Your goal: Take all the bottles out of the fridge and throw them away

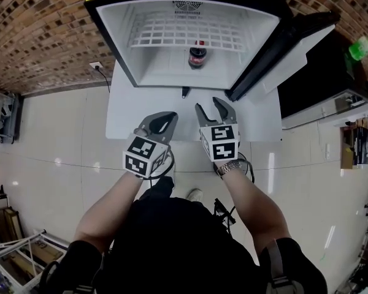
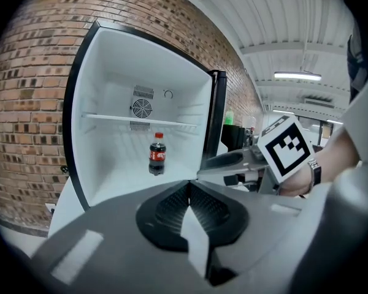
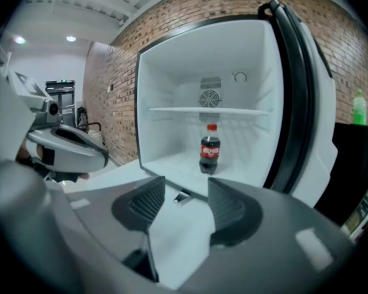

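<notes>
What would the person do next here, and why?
Probably reach the right tool forward into the open fridge toward the bottle: its jaws stand apart and empty, the bottle stands upright alone on the fridge floor, and the left tool is shut.

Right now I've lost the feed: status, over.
Left gripper shut, right gripper open, both empty. One cola bottle upright in open fridge. Nothing blocking.
</notes>
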### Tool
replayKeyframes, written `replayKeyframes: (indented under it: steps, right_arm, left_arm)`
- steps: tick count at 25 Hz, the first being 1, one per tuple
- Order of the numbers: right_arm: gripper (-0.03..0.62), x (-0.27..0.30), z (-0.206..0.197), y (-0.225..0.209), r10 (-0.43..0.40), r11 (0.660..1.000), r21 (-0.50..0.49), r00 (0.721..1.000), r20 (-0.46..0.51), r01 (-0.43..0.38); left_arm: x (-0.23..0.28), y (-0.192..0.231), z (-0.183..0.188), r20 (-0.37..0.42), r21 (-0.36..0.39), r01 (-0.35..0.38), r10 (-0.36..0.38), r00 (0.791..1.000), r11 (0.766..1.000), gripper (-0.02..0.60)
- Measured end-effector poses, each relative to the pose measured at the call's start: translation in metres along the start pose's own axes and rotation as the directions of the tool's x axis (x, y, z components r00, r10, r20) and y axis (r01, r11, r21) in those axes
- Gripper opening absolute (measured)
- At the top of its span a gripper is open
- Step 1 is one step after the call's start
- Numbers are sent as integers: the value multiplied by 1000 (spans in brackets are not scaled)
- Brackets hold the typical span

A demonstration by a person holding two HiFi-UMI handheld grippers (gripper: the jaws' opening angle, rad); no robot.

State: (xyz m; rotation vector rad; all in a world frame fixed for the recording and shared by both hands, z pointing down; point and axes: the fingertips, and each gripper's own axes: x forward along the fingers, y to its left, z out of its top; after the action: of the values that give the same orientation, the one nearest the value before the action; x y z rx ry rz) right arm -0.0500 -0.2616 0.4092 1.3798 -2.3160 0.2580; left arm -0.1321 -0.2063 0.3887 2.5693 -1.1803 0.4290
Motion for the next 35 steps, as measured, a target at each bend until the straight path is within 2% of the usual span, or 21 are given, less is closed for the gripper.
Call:
replayKeyframes:
  steps: [7, 14, 17, 19, 29, 35]
  right_arm:
    - [224, 51, 33, -16, -61, 998, 8, 998, -3, 61]
    - [281, 107, 42, -39, -110, 993, 34, 993, -51, 112]
    - [282, 128, 45, -50, -130, 990, 41, 989, -67, 133]
    - [314, 141, 46, -56, -141, 988, 44, 987, -77, 145]
    - [316, 192, 47, -73, -151, 986, 48, 982, -114, 157]
    - [310, 196, 50, -74, -155, 985, 63, 983, -104, 162]
  left_arm:
    - [6, 37, 14, 12, 10, 9, -9, 1000, 1000, 3]
    - [12, 69, 18, -2, 15, 24, -24, 1000, 1000, 3]
    - [16, 80, 20, -6, 14, 30, -30, 1000, 999, 3]
    - [18, 86, 20, -12, 13, 34, -34, 999, 999, 3]
    - [25, 104, 12, -48, 17, 47, -46, 998, 999, 3]
    - [22, 112, 7, -60, 15, 35, -34, 998, 999, 3]
